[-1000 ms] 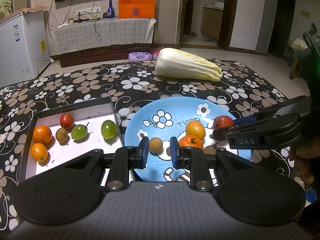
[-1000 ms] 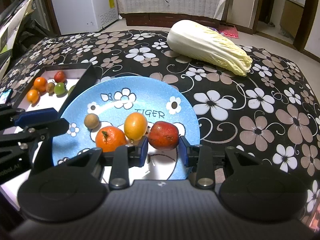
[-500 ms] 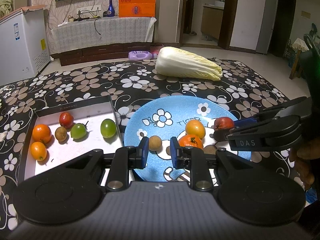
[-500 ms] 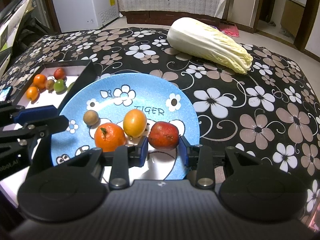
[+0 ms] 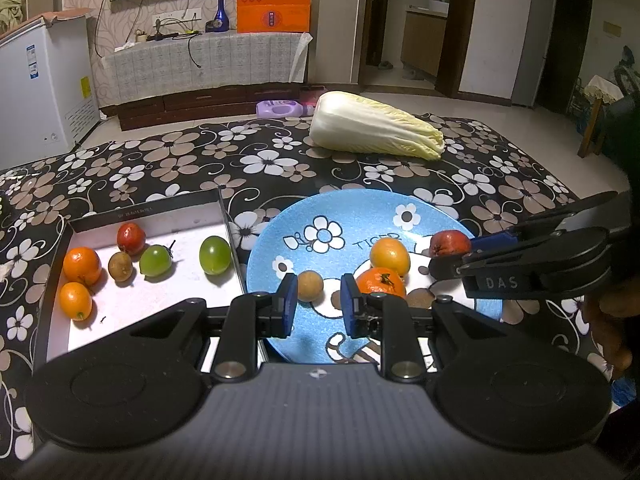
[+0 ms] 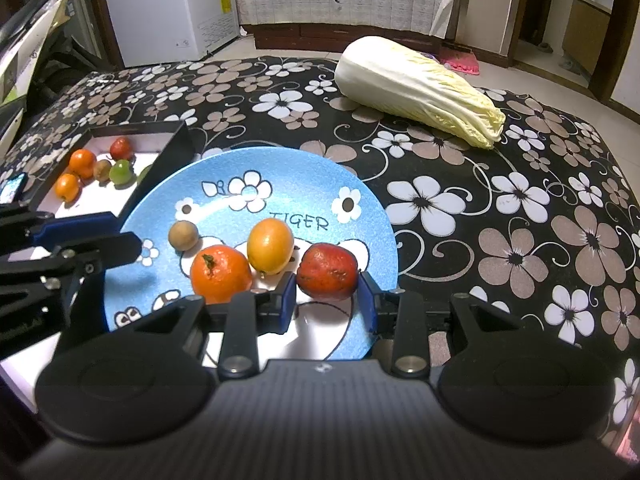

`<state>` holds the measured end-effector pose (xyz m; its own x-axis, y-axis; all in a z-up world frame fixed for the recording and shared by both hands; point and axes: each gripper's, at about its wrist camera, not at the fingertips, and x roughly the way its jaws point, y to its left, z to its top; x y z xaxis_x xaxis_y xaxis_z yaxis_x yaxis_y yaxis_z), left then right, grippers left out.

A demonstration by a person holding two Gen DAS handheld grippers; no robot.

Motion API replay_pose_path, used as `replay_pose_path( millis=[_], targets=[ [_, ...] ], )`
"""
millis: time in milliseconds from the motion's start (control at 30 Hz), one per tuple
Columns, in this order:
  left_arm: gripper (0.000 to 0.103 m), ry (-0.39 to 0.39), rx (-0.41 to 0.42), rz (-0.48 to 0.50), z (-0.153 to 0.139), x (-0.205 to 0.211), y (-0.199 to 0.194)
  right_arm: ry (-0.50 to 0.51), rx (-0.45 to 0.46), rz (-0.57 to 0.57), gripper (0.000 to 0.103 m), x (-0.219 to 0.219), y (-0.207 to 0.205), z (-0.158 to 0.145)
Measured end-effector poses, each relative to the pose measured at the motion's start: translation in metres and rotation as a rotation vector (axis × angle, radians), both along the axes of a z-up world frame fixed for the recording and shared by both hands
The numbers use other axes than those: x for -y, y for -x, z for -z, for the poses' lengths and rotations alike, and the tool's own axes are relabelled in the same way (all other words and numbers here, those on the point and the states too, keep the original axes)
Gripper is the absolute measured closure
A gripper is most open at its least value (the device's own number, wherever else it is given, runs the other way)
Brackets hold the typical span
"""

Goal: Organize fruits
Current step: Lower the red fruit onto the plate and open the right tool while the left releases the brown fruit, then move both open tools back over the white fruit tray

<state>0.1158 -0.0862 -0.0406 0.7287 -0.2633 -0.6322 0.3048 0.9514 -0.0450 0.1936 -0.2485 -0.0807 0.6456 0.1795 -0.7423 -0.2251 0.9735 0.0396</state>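
Observation:
A blue flowered plate holds a red fruit, a tangerine, a yellow-orange fruit and a small brown fruit. My right gripper has its blue pads on both sides of the red fruit, which also shows in the left wrist view. My left gripper is open and empty over the plate's near edge, just before the brown fruit. A white-floored tray at the left holds several fruits.
A napa cabbage lies at the far side of the floral tablecloth. The tray's dark wall touches the plate's left edge. A white freezer stands beyond the table at the left.
Both grippers have risen slightly and drawn back a little. The right gripper keeps the red fruit between its pads. The fruits have not shifted.

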Motion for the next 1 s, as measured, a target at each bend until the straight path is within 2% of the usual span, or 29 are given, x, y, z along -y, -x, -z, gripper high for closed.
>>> replay_pose_path(
  millis=[67, 100, 200, 300, 567, 1000],
  targets=[
    [0.074, -0.001, 0.000, 0.000, 0.000, 0.000, 0.000, -0.008, 0.003, 0.002, 0.066, 0.001, 0.000, -0.001],
    [0.069, -0.001, 0.001, -0.001, 0.000, 0.000, 0.000, -0.008, 0.004, 0.003, 0.066, 0.001, 0.001, -0.001],
    [0.064, -0.001, 0.011, -0.003, -0.001, 0.000, 0.000, -0.015, 0.012, 0.006, 0.065, 0.003, 0.001, -0.003],
    [0.063, -0.001, 0.014, 0.001, -0.002, 0.000, 0.001, -0.033, 0.039, 0.013, 0.060, 0.005, 0.004, -0.007],
    [0.063, 0.008, 0.015, -0.017, -0.005, -0.007, 0.002, -0.123, 0.150, 0.064, 0.060, 0.012, 0.007, -0.026],
    [0.063, 0.012, 0.020, -0.078, -0.012, -0.036, 0.003, -0.114, 0.152, 0.015, 0.060, -0.013, 0.003, -0.027]
  ],
)
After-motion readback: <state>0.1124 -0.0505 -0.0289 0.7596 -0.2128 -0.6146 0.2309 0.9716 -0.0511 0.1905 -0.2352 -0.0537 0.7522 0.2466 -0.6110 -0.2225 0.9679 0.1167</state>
